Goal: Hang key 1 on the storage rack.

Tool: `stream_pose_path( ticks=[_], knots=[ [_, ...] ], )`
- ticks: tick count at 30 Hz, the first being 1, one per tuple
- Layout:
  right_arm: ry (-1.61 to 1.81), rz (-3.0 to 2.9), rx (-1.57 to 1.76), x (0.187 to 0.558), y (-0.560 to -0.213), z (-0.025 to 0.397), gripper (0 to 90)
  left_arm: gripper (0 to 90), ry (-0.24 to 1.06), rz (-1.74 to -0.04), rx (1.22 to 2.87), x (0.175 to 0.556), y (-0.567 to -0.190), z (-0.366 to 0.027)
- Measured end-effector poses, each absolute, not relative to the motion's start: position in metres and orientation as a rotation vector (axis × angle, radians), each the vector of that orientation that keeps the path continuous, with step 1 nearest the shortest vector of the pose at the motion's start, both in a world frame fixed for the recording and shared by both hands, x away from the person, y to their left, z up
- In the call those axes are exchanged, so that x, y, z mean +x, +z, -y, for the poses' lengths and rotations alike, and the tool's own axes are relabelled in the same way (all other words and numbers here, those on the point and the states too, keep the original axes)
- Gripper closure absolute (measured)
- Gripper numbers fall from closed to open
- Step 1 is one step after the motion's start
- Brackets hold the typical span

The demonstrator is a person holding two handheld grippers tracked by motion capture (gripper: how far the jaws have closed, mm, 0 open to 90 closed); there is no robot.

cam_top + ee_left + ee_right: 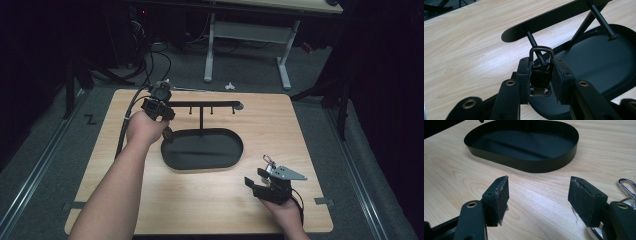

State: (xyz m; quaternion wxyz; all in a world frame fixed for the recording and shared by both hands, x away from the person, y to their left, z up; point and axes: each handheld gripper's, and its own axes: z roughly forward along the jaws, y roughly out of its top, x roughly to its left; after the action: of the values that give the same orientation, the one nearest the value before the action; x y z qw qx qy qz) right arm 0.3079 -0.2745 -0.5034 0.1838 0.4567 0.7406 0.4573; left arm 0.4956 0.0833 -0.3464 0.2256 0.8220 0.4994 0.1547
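Wooden desk point(210, 200) in a dim room, lit at the centre. Near the desk's middle, toward the far edge, stood a black oval tray point(202, 149) with a thin upright post carrying a horizontal bar point(205, 104) fitted with short pegs hanging down.

Left gripper point(159, 107) raised at the bar's left end, near the far left part of the desk, held in a hand point(145, 127) reaching in from the near edge. In the left gripper view, pads point(524, 72) pressed together on a small dark padlock point(540, 77), its metal shackle point(541, 50) looped around the leftmost peg point(535, 47) under the bar's rounded tip. Padlock body hung above the tray's left end.

Right gripper point(267, 182) low near the near right corner of the desk, grey three-cornered plate on top. In the right gripper view, pads point(500, 195) spread well apart with bare wood between them, pointed toward the tray point(524, 165). Just beside the right jaw lay a silver clip or keyring point(627, 187) on the desk, partly hidden; also visible from above just beyond the gripper point(269, 161).
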Motion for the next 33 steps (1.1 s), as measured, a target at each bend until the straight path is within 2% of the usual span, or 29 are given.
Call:
stream_pose_path(
  ticks=[8, 12, 33],
  knots=[
    [1.288, -2.09, 1.29, 0.308, -0.504, 0.275, 33.2, 69.2, 0.42, -1.387, 2.262, 0.499, -0.348, -0.083],
    [1.288, -2.091, 1.292, 0.308, -0.504, 0.275, 33.2, 64.3, 0.417, -1.381, 2.249, 0.499, -0.347, -0.082],
    [1.286, -2.097, 1.286, 0.308, -0.504, 0.273, 33.2, 52.5, 0.465, -1.368, 2.257, 0.479, -0.341, -0.091]
  ],
)
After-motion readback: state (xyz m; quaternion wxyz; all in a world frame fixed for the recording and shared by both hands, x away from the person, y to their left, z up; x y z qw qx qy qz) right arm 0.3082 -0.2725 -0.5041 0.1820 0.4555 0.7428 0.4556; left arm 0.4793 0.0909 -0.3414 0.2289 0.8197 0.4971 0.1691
